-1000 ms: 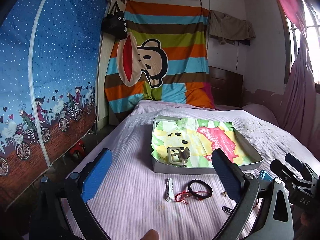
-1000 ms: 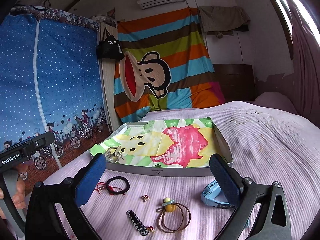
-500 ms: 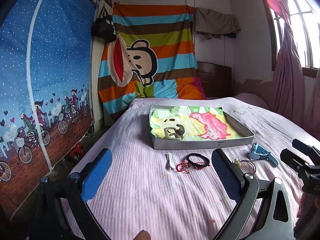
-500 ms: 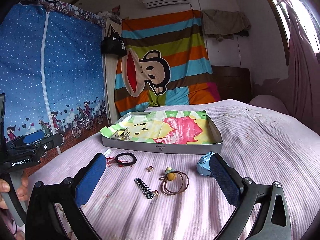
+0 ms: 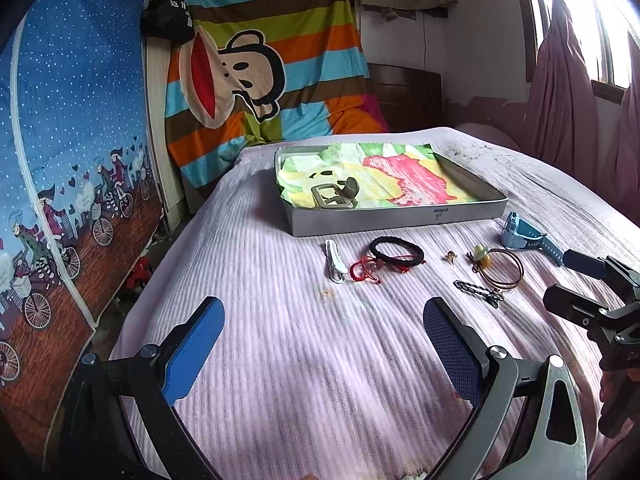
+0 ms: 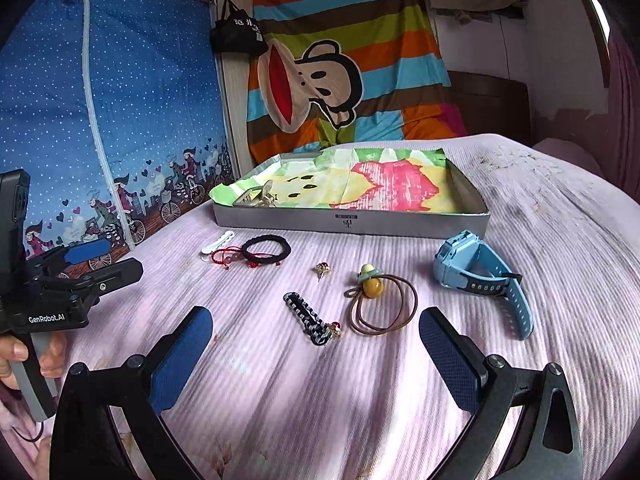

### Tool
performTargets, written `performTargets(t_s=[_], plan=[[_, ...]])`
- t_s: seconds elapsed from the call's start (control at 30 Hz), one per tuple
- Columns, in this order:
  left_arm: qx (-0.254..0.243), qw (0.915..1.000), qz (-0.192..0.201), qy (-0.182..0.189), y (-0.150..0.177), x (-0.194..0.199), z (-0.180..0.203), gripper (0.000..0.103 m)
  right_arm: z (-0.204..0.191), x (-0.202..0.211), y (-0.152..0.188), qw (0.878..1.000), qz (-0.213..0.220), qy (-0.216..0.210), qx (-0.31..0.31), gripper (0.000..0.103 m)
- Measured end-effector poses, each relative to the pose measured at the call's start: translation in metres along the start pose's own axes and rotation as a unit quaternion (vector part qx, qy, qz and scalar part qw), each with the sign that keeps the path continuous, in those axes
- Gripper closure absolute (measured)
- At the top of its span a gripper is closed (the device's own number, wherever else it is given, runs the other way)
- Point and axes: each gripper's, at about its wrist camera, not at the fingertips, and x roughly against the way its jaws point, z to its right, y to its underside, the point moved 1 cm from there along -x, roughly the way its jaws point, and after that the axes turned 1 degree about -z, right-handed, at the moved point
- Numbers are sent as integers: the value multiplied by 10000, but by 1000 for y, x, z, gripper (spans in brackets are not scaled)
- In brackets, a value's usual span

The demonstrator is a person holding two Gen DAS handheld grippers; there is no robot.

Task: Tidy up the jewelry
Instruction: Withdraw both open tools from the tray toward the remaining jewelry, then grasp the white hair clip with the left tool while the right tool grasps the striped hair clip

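Both grippers had drawn back from the tray since the earlier frames, so that the whole row of jewelry on the bed came into view. Left gripper (image 5: 322, 346): blue, mesh-textured pads spread wide apart, holding nothing, above bare ribbed bedspread (image 5: 280, 360). Right gripper (image 6: 316, 354): matching blue pads likewise wide apart and empty, its black forked frame low over the lilac cloth.

Just ahead of the right gripper lay a black-and-white braided hair clip (image 6: 310, 318) with a small red-and-gold end, and beside it a brown elastic hair tie (image 6: 380, 306) looped double, bearing a glossy amber bead. A tiny gold earring (image 6: 322, 269) sat just beyond these. To the right rested a pale blue plastic watch (image 6: 480, 276), its strap curved on edge. Farther left lay a black braided bracelet (image 6: 266, 250), a thin red cord bracelet (image 6: 228, 257) touching it, and a white oblong hair clip (image 6: 218, 242) beside that.

Behind the row stood a shallow rectangular grey tray (image 6: 348, 224), lined with crinkled paper printed in green, yellow and pink. A dull metal buckle-shaped clip (image 5: 334, 196) lay in its near left corner. A hand (image 6: 24, 356) gripped the left gripper's handle at the edge of the right wrist view.
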Motion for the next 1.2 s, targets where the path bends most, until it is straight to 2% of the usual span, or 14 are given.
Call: performTargets(t_s=[0.03, 0.1, 0.17, 0.3, 0.37, 0.43, 0.53, 0.67, 0.97, 1.2], plan=[[-21, 10000, -66, 15, 1, -4, 1, 5, 1, -3, 1, 9999, -80, -50, -39, 1], [-53, 9998, -181, 48, 2, -11, 1, 6, 0, -9, 3, 9994, -251, -188, -112, 11], [-67, 9996, -261, 105, 3, -17, 1, 6, -1, -15, 4, 9987, -419, -245, -139, 25], [-76, 9991, -386, 170, 3, -27, 0, 6, -3, -22, 7, 9975, -604, -341, -141, 42], [-45, 9987, -457, 223, 3, -33, -1, 10, -3, -25, 7, 9967, -671, -430, -183, 54], [-9, 9982, -537, 265, 2, -39, -2, 15, -4, -30, 7, 9959, -750, -463, -203, 59], [41, 9975, -633, 316, -1, -47, -3, 21, -3, -39, 8, 9947, -872, -468, -267, 60], [113, 9956, -829, 423, -5, -61, -4, 38, 0, -49, 6, 9934, -943, -528, -373, 67], [306, 9925, -1063, 529, -15, -88, -8, 60, 5, -67, -2, 9921, -996, -620, -450, 68], [472, 9909, -1126, 561, -20, -99, -14, 64, 13, -82, -12, 9906, -1026, -655, -619, 68]])
